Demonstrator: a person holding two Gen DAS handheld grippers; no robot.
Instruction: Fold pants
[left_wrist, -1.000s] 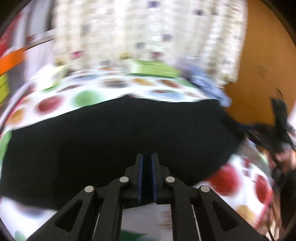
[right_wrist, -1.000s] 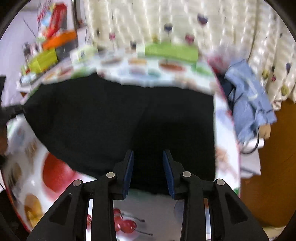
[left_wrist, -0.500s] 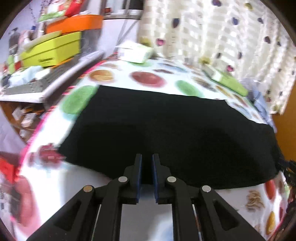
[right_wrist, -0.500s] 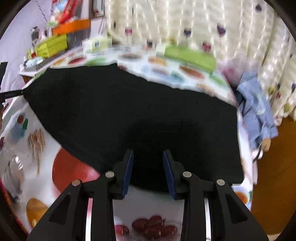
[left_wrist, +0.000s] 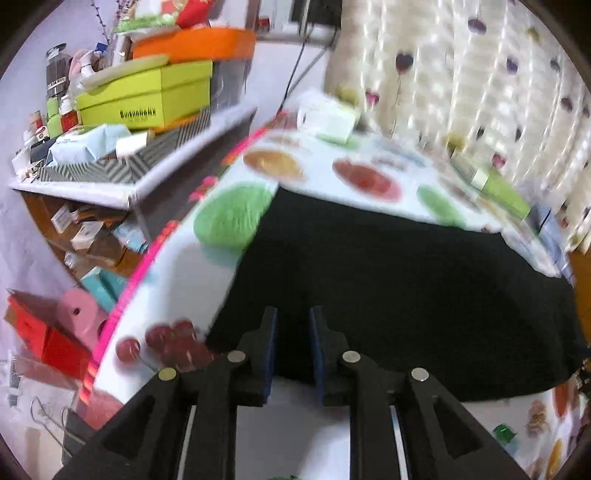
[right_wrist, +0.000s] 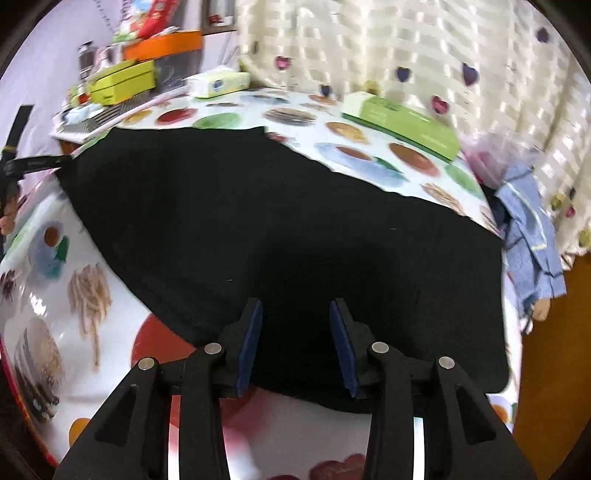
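the black pants (left_wrist: 399, 291) lie spread flat on a table (left_wrist: 177, 280) that has a white cloth with pictures of fruit and food on it. the left view shows things that the right view does not show well: a shelf (left_wrist: 122, 181) beside the table with a lime green box (left_wrist: 147, 98), an orange box (left_wrist: 195, 44) on top of it, and down below a red box (left_wrist: 40, 332) on the floor. it also shows the left end of the pants, where the edge runs close to a big green spot on the cloth. the right view shows other things: a flat green box (right_wrist: 402, 123) lying on the far side of the table, a white pack of tissues (right_wrist: 219, 83) at the far edge, a blue piece of clothing (right_wrist: 532, 236) hanging off the right side, and pictures of fries and a burger on the cloth. it also shows the pants all the way across, and the far left corner of the pants is lifted a bit by a thin dark thing that cannot be made out. a curtain (right_wrist: 406, 48) with little hearts hangs behind the table in both views. the left gripper (left_wrist: 292, 332) points over the near left part of the pants with a small gap between its blue pads, and nothing is in the gap. the right gripper (right_wrist: 295, 334) points over the near edge of the pants, its pads spread wider, with nothing between them.
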